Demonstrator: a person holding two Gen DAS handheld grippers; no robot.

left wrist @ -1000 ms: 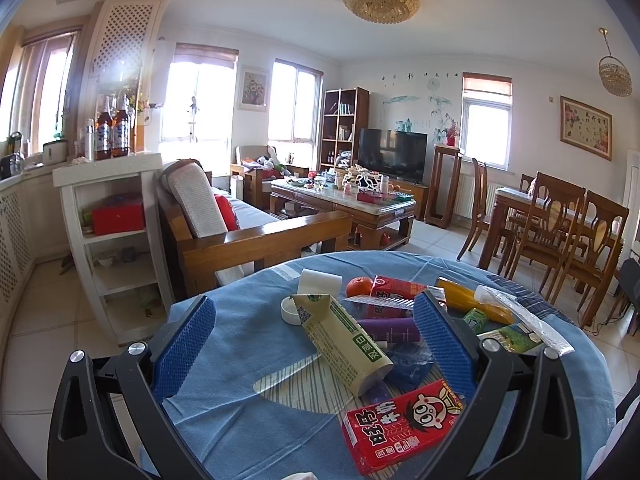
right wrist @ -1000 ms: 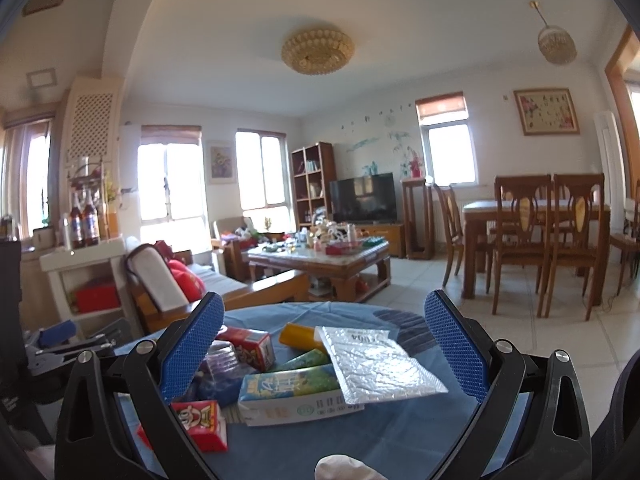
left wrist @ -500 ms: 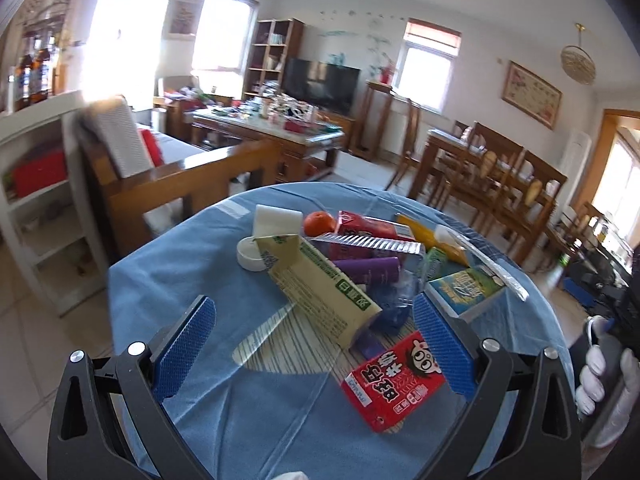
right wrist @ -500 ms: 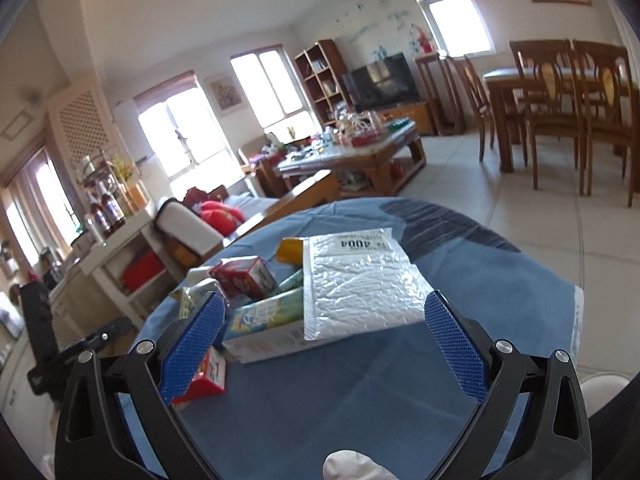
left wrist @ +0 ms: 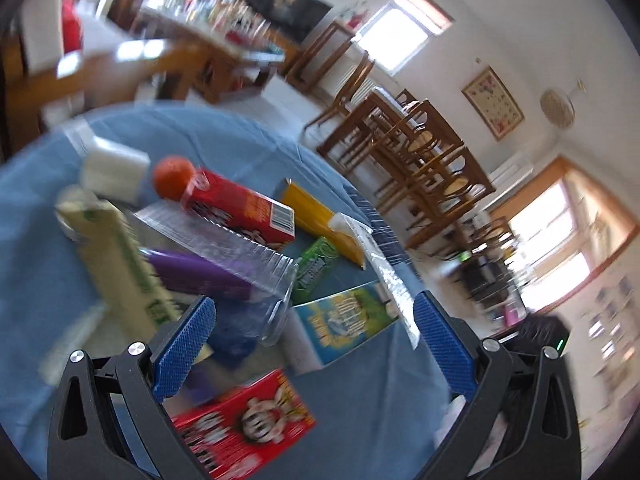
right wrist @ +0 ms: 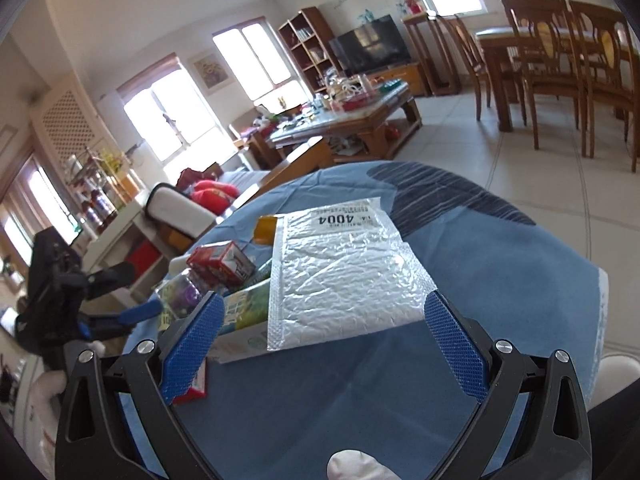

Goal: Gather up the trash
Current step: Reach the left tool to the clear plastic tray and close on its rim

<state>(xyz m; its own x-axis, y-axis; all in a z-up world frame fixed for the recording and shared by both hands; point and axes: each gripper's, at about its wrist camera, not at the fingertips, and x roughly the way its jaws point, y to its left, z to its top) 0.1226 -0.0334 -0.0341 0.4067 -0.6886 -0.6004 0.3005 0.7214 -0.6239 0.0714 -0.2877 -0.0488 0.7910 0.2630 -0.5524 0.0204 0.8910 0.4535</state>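
Left wrist view: two red cartons (left wrist: 240, 209), one orange (left wrist: 174, 173).

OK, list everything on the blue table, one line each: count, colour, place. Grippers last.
Table: one, round, blue cloth.
Bubble mailer: one, silver, on the green-and-blue carton, nearest the right gripper.
Green-and-blue carton: one, pile's near edge.
Red cartons: two, one near the left gripper, one by the orange.
Orange: one, far side.
Purple tube: one, under clear plastic.
Cream box: one, left of pile.
Yellow packet: one, far right.
Green packet: one, middle.
Left gripper: open, empty.
Right gripper: open, empty.
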